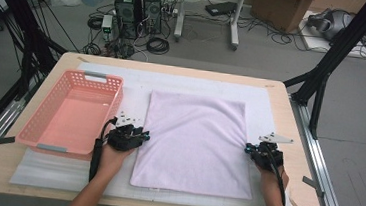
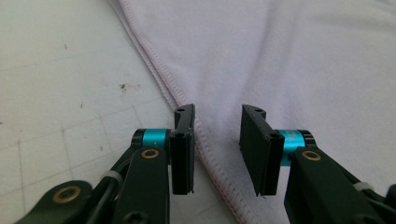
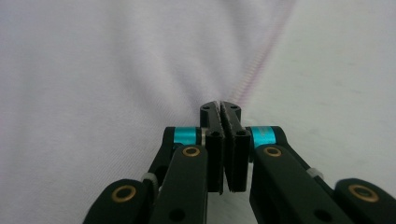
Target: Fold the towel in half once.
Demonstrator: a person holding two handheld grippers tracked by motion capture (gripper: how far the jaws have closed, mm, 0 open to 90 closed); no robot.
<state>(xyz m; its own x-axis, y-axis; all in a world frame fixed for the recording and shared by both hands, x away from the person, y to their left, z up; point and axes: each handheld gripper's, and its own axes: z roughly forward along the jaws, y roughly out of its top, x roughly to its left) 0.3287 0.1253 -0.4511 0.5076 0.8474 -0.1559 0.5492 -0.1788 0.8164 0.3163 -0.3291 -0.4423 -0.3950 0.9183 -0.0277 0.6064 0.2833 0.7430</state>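
A pale lilac towel lies flat on the white mat in the middle of the table. My left gripper is at its left edge. In the left gripper view the jaws stand open, straddling the towel's stitched hem, with the pads not pressing on the cloth. My right gripper is at the towel's right edge. In the right gripper view its jaws are closed together where the hem runs in, with a thin sliver of towel between the tips.
An empty pink plastic basket stands on the table's left side, close to my left hand. A white mat covers most of the wooden tabletop. Black frame posts, cables and computer boxes stand on the floor beyond the table.
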